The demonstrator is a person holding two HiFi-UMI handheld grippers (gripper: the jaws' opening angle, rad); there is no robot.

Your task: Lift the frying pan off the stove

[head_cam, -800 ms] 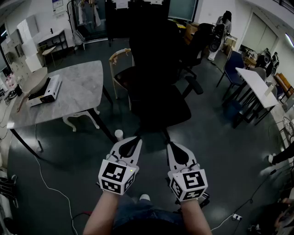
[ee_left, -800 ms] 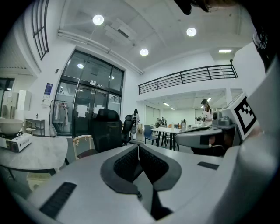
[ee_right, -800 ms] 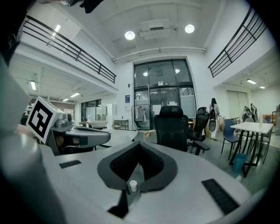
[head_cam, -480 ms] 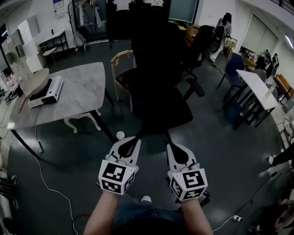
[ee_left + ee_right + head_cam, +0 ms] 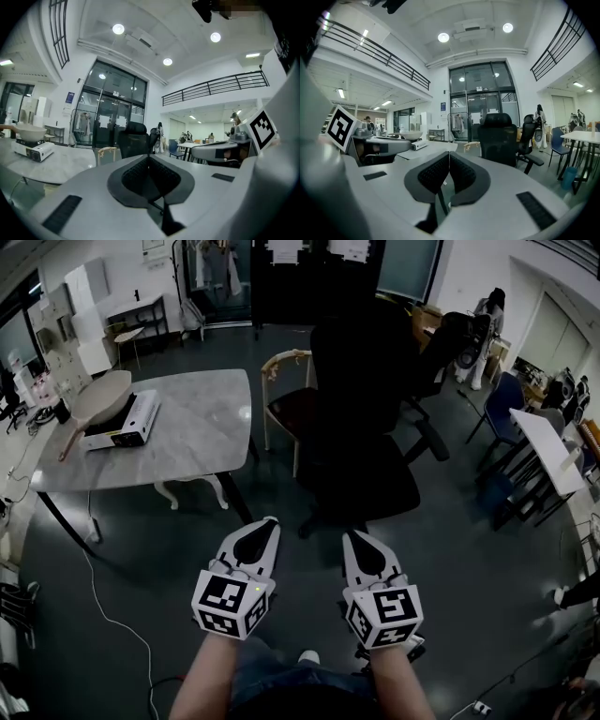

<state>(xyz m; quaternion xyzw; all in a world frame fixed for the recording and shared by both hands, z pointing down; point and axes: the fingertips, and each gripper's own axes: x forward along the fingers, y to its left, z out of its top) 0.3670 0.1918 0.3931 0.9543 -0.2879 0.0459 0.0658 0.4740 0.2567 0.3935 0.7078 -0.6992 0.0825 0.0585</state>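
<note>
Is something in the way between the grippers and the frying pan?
Nothing visible does. The pan sits on the stove on the table. Only floor and the table itself lie between it and the left gripper and right gripper. The black chair stands off to the right.

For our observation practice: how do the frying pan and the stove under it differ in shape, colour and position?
The frying pan is round and beige; the stove is boxy and white. The frying pan rests on the stove, while the stove stands on the grey table. Both sit at the table's left end.
</note>
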